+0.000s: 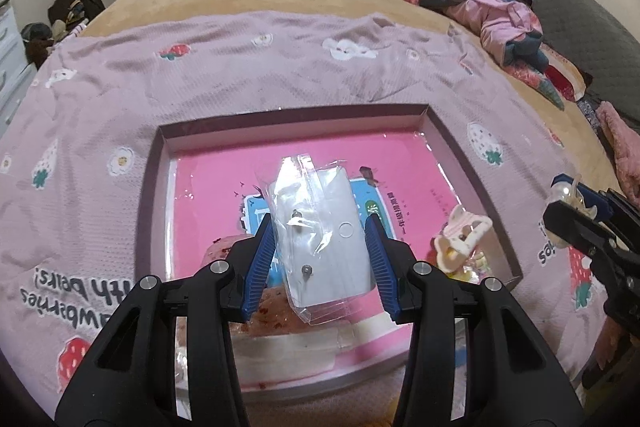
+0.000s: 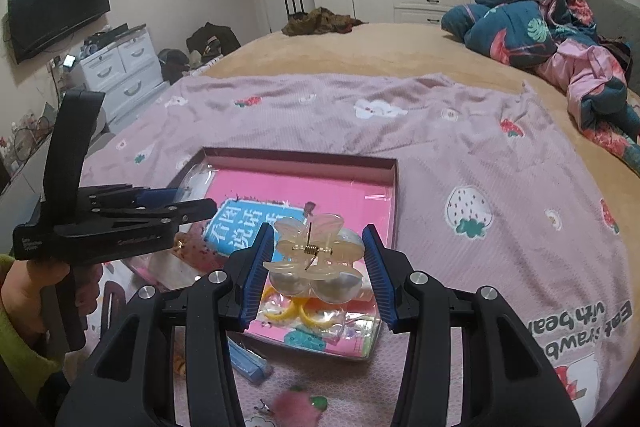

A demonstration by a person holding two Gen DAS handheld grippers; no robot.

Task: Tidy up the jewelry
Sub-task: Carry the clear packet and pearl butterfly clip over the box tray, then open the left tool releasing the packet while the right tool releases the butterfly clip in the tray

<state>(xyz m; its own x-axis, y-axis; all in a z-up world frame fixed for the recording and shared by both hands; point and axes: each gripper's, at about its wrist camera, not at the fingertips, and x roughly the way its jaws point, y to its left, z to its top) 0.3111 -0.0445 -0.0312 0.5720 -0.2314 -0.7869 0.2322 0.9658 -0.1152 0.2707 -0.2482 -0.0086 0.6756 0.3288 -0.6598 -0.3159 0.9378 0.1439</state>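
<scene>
- Left wrist view: the blanket reads, upside down, "with bears!". The left gripper is clamped on a clear earring bag, held above the pink-lined box.
- Right wrist view: the blanket's print reads "Eat". The right gripper pinches a butterfly hair claw over the box's near corner, where yellow rings lie.

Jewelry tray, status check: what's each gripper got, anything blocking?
Left gripper shut on clear earring packet. Right gripper shut on pale hair clip. Both over pink tray. Nothing blocking.
</scene>
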